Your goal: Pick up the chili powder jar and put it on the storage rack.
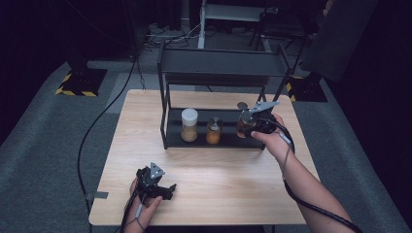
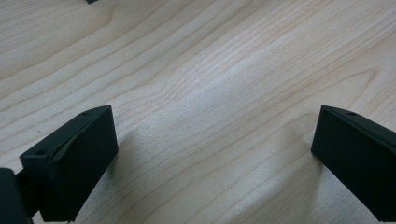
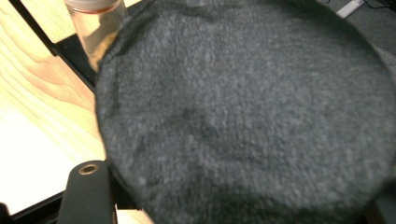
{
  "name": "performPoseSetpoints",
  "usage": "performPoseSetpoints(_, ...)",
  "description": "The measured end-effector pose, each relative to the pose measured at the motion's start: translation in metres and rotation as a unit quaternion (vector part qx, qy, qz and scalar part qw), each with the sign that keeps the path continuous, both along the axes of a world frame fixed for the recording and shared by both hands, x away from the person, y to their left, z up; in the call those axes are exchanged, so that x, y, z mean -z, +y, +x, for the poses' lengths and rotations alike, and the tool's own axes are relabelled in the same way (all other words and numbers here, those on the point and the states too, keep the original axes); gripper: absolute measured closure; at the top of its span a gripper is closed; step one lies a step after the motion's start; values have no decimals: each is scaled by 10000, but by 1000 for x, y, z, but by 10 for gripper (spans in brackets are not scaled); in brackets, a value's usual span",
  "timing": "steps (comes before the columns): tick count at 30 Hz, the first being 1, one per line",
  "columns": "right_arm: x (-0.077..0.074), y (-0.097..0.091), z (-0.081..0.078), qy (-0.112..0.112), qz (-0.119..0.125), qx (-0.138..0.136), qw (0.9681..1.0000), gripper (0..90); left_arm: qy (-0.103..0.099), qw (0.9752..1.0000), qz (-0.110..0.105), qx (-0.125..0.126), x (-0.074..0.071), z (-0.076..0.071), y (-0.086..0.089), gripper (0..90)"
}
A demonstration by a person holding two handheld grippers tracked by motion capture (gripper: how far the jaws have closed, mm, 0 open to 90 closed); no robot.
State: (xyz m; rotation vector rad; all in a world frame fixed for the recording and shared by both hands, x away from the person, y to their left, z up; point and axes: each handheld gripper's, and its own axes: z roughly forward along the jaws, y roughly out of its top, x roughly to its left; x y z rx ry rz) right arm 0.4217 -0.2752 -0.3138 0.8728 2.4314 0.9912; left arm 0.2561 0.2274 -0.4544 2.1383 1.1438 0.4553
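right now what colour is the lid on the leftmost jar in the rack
White, on the leftmost jar of orange-brown contents; clearest in the high view.

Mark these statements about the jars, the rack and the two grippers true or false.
1. The white-lidded jar stands on the black rack's lower shelf. True.
2. The left gripper holds a jar. False: its jaws stand open over the bare table.
3. The right gripper is closed on the rightmost jar. True.
4. Jars stand on the rack's top shelf. False: all are at the lower shelf.
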Motion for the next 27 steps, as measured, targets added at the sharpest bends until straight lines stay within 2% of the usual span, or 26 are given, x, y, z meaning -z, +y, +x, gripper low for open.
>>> performPoseSetpoints(13, 28, 15, 23, 165, -78, 131, 9997, 319, -2, 10000, -1, -4, 0, 0, 0, 1)
performPoseSetpoints(22, 49, 15, 31, 351, 35, 261, 9990, 318, 0, 10000, 0, -8, 0, 0, 0, 1)
performPoseSetpoints(27, 58, 18, 34, 403, -9, 283, 9988, 318, -2, 10000, 0, -4, 0, 0, 0, 1)
